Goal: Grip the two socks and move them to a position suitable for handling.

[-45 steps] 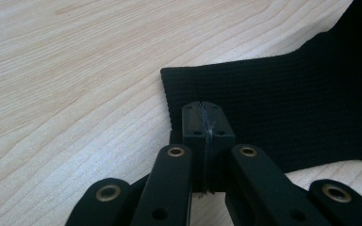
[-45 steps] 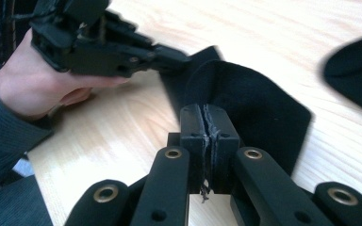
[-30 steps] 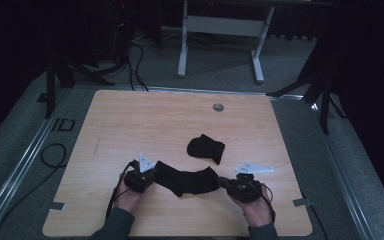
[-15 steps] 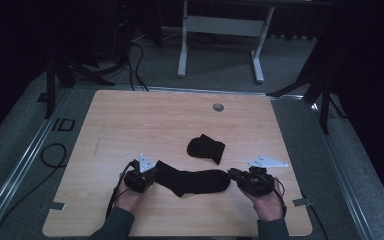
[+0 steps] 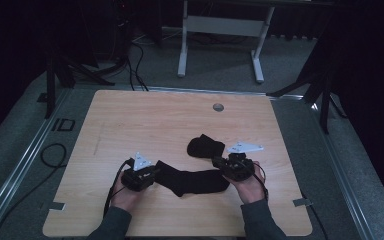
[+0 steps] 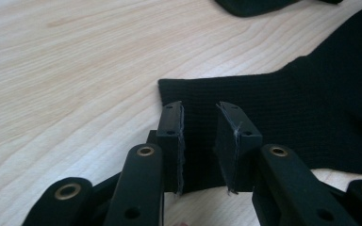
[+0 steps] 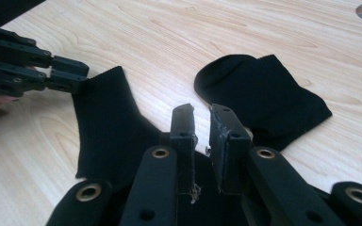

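Since the earlier frame the right gripper (image 5: 219,163) has left the flat sock (image 5: 192,180), jaws slightly apart and seemingly empty, toward the folded sock (image 5: 206,146); the left gripper (image 6: 199,126) has just been opening, releasing the cuff between its jaws.

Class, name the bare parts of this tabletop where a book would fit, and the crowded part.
Free: the table's far half up to the round hole, and the left side. Crowded: the near middle, with the flat sock, folded sock and both tools.

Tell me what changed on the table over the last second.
The long black sock was stretched out flat between the grippers. The left gripper has just been opening, its jaws apart over the cuff. The right gripper drew back off the toe end, jaws empty. The folded sock and the table stayed put.
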